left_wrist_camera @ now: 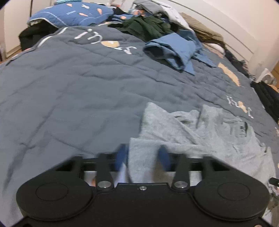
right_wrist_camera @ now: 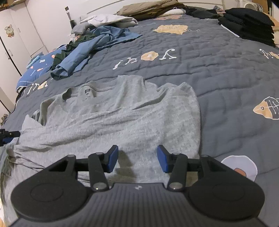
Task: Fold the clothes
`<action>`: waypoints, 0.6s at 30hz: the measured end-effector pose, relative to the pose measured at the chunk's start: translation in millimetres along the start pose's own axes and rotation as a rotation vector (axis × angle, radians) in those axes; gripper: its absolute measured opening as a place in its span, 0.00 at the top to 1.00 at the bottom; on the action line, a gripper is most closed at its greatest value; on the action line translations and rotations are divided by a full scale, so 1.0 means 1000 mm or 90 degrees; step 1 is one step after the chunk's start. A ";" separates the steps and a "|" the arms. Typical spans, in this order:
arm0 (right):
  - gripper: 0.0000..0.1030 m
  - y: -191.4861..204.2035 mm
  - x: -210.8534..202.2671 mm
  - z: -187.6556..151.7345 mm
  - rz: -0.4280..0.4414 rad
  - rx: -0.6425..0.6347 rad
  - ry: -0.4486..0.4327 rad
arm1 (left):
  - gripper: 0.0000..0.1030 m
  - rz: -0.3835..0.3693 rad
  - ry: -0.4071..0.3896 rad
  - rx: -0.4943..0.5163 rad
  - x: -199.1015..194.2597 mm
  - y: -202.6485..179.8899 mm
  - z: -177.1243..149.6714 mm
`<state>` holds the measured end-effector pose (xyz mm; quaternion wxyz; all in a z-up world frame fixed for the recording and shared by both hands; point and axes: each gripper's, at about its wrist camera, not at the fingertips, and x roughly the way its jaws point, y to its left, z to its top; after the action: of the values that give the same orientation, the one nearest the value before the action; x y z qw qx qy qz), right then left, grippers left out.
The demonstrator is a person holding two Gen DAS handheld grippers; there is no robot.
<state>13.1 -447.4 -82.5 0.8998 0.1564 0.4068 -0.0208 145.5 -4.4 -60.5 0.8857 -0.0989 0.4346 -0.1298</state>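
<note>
A light grey T-shirt [left_wrist_camera: 200,136] [right_wrist_camera: 113,118] lies spread and wrinkled on the dark grey quilt [left_wrist_camera: 69,87] [right_wrist_camera: 218,69], collar toward the far side in the right wrist view. My left gripper [left_wrist_camera: 143,157] is blurred at the shirt's left corner. Its blue pads stand apart, and the shirt's edge lies between them without either pad visibly pressing it. My right gripper [right_wrist_camera: 137,160] hovers open over the shirt's near hem, with only flat fabric below its fingers. The left gripper's tip [right_wrist_camera: 7,136] shows at the left edge of the right wrist view.
A crumpled blue garment [left_wrist_camera: 174,50] [right_wrist_camera: 82,52] and a dark green one [left_wrist_camera: 144,26] lie further up the bed. Folded black clothes [right_wrist_camera: 249,22] are stacked at the far right corner. A blue pillow [left_wrist_camera: 69,14] sits at the head. White cupboards [right_wrist_camera: 15,35] stand beyond.
</note>
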 end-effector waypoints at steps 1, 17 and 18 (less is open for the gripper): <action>0.53 0.000 0.000 0.000 0.000 0.001 0.000 | 0.90 0.006 -0.008 0.008 0.001 -0.002 0.000; 0.53 -0.004 0.000 -0.003 -0.009 -0.008 0.003 | 0.90 0.070 -0.095 0.067 0.000 -0.019 -0.002; 0.53 -0.005 -0.001 -0.003 -0.010 -0.009 0.003 | 0.83 0.074 -0.096 0.061 -0.001 -0.016 -0.001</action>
<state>9.7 -451.4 -85.1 0.8996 0.1467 0.4106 -0.0248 141.9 -19.5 -55.5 0.9256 -0.0408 0.3652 -0.0913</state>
